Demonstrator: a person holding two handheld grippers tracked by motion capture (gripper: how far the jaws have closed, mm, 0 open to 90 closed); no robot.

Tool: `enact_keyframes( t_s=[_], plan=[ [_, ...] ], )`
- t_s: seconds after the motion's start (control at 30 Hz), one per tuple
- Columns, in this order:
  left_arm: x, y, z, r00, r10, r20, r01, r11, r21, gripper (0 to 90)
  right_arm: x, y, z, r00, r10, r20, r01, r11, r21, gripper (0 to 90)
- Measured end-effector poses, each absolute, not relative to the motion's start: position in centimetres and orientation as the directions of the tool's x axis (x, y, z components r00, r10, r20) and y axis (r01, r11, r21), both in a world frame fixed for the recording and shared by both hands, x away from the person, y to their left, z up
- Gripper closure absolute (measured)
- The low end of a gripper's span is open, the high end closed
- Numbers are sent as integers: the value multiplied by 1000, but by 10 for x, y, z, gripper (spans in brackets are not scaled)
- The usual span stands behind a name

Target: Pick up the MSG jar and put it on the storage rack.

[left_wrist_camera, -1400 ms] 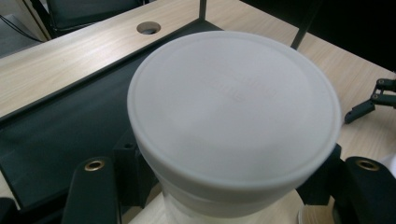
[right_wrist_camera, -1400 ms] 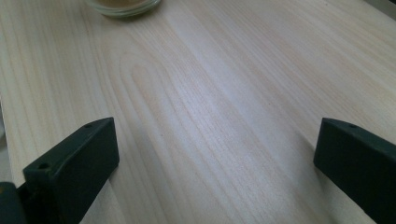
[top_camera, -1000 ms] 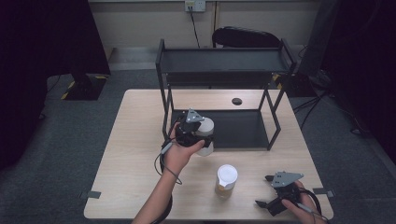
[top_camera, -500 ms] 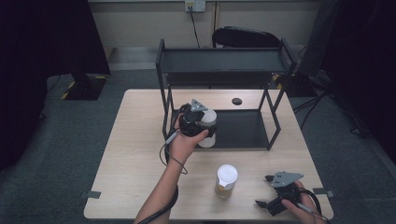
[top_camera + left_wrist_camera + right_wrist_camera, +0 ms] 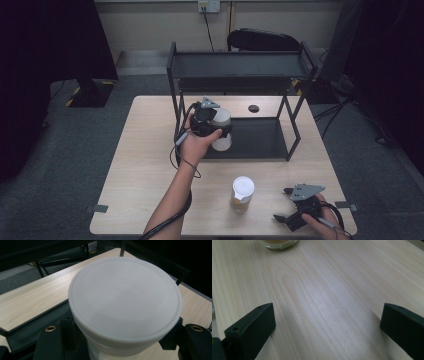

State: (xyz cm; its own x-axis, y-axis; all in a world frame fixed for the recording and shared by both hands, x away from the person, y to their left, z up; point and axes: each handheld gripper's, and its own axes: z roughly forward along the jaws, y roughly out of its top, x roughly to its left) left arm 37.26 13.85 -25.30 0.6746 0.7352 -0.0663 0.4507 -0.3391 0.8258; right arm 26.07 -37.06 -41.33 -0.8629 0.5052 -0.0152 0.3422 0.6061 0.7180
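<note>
White-lidded round plastic jar (image 5: 125, 300) sits clamped in the left gripper (image 5: 212, 125), at twelve o'clock from the glass jar (image 5: 242, 194), beside the black metal rack (image 5: 240, 75); likely light, smooth, slippery — grip below the lid; right gripper (image 5: 327, 322) stands apart — idle.

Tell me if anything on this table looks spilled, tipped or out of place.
Nothing stands out. The second jar stands upright and capped on the table, the white-lidded jar sits squarely in the left hand-held gripper, and no spill shows.
</note>
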Motion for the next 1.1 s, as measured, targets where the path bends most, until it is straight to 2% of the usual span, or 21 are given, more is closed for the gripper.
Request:
enact_keyframes(
  t_s=[1.1],
  plan=[
    [368,153,-192,660,750,-46,429,-325,843,351,261,-371,-413,-863,505,-16,342,606,718,0]
  ],
)
